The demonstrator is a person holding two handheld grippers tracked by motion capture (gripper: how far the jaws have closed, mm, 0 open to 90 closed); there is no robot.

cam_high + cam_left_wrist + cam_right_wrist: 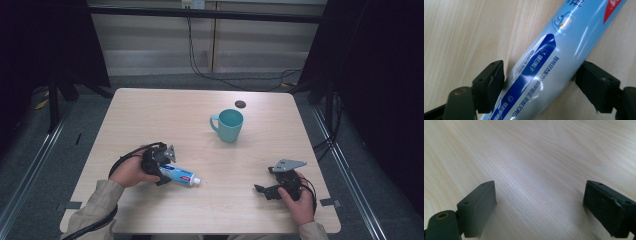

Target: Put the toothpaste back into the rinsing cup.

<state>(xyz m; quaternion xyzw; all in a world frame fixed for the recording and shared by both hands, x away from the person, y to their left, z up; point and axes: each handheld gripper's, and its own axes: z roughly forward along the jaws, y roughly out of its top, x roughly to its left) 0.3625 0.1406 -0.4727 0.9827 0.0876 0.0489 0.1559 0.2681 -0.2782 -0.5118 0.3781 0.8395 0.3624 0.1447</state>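
Observation:
A light-blue toothpaste tube (178,175) with a white cap lies on the wooden table (165,115) near its front left, cap pointing right. My left gripper (164,171) sits over the tube's tail end. In the left gripper view its jaws press both sides of the tube (554,57), and the left gripper (540,83) is shut on it, with the tube still resting on the table. My right gripper (265,181) rests low at the front right, held by a hand. In the right gripper view the right gripper (540,205) stands open over bare wood.
A teal mug (228,125) stands upright right of the table's centre, handle to the left. A small dark disc (240,104) lies behind it near the far edge. Black frame posts and cables surround the table.

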